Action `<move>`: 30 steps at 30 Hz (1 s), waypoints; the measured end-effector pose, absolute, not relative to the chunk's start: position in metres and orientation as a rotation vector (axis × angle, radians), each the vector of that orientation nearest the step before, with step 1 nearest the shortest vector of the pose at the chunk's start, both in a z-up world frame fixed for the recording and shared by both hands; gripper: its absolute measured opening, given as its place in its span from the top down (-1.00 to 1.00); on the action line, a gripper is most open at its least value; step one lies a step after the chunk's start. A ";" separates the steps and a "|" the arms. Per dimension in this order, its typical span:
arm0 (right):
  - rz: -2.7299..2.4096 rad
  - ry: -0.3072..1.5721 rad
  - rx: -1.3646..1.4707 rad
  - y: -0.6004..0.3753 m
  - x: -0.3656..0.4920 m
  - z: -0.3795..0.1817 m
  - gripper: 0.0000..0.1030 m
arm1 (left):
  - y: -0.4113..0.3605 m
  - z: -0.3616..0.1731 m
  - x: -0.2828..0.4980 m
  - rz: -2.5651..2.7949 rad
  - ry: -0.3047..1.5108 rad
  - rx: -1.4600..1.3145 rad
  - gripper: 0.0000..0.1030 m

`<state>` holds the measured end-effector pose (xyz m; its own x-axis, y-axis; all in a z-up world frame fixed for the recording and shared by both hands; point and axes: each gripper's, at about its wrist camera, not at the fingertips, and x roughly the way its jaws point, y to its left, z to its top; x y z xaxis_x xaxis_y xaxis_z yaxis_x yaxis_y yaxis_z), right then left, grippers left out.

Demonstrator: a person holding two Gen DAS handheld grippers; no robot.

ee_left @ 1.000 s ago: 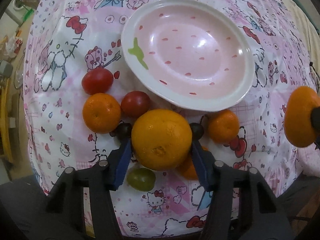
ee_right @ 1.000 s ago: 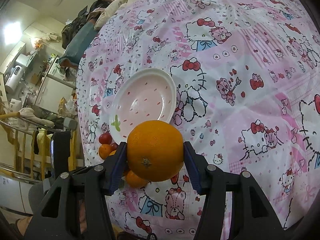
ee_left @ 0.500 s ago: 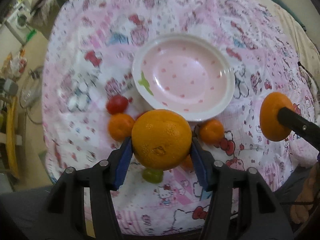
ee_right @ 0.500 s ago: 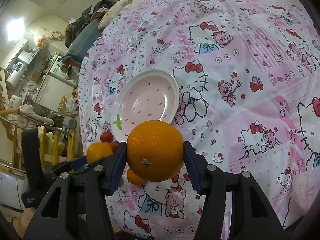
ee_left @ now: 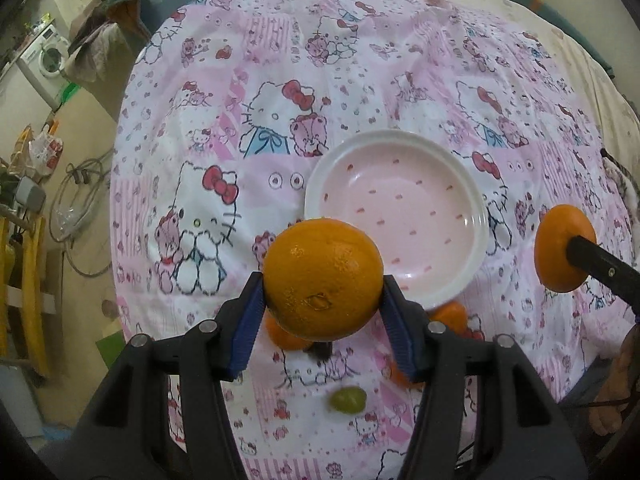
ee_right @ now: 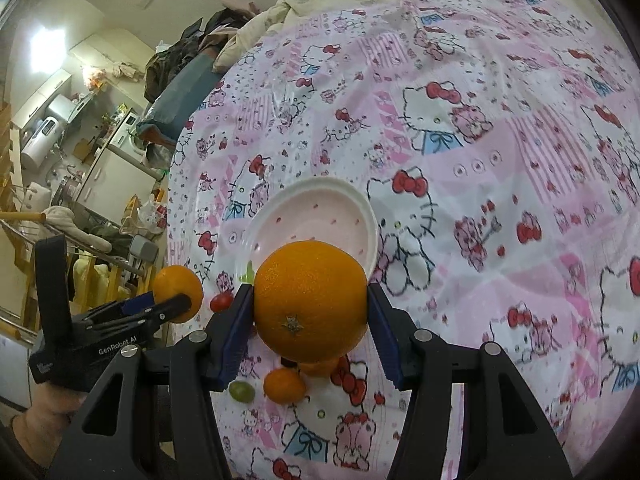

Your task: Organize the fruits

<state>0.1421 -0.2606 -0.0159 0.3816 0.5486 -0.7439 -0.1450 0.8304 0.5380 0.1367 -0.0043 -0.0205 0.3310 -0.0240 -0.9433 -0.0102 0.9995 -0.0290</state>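
Left tongs [ee_left: 323,309] higher now, orange [ee_left: 322,278] between blue pads, above plate [ee_left: 476,216].

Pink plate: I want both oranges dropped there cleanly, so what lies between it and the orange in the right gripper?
Nothing. In the left wrist view, only bare cartoon-print cloth separates the pink speckled plate from the right gripper's orange.
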 end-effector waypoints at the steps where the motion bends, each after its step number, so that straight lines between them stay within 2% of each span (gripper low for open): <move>1: 0.463 1.097 0.413 -0.258 0.147 -0.016 -0.12 | -0.004 -0.022 0.142 -0.017 1.237 -0.028 -0.02; 18: 0.530 1.171 0.321 -0.210 0.228 -0.063 -0.12 | 0.010 -0.053 0.211 -0.038 1.274 -0.076 -0.02; 24: 0.544 1.217 0.220 -0.176 0.249 -0.090 -0.13 | 0.019 -0.060 0.215 -0.042 1.296 -0.089 -0.02; 30: 0.446 1.216 -0.012 -0.153 0.258 -0.102 -0.15 | 0.021 -0.063 0.214 -0.043 1.306 -0.088 -0.02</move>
<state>0.2579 -0.1526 -0.1017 0.2726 0.3245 -0.9057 -0.3376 0.9138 0.2258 0.2142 0.0210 -0.0631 0.2617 -0.0813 -0.9617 -0.0176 0.9959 -0.0890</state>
